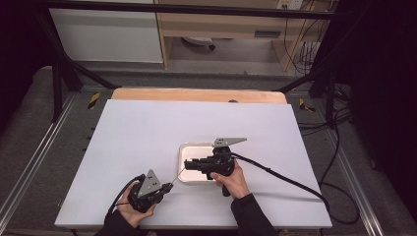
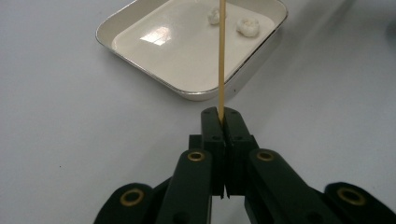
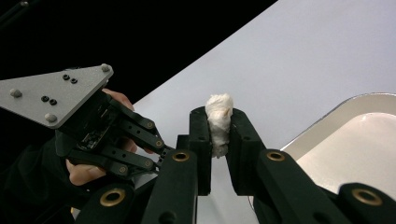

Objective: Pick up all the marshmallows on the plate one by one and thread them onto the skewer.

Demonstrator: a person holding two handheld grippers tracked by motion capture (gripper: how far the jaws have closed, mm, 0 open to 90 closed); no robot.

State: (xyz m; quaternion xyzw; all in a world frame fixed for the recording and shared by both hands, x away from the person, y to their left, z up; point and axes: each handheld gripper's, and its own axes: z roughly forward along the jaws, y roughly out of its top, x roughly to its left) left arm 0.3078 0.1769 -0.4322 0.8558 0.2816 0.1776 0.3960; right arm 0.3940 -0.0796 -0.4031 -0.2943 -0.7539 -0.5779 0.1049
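Nearest the person, the left claw [image 1: 166, 187] sits low over the white desk [image 1: 137, 132], its jaws clenched on the butt of a thin wooden skewer [image 2: 221, 56]. The stick runs forward and slightly up toward the tray [image 2: 140, 21], so its free tip is presented like a fixed spike; gripping it at the very end seems meant to leave the whole length open for threading. Just beyond, the right claw [image 1: 189, 163] hovers over the near part of the tray, turned sideways to face the left one. It is grasping a small white fluffy lump [image 3: 218, 122], pinched across the middle with its top standing clear of the jaws, probably so the skewer can pierce it. Farther back, two more white lumps [image 2: 247, 25] wait in the tray's far end.
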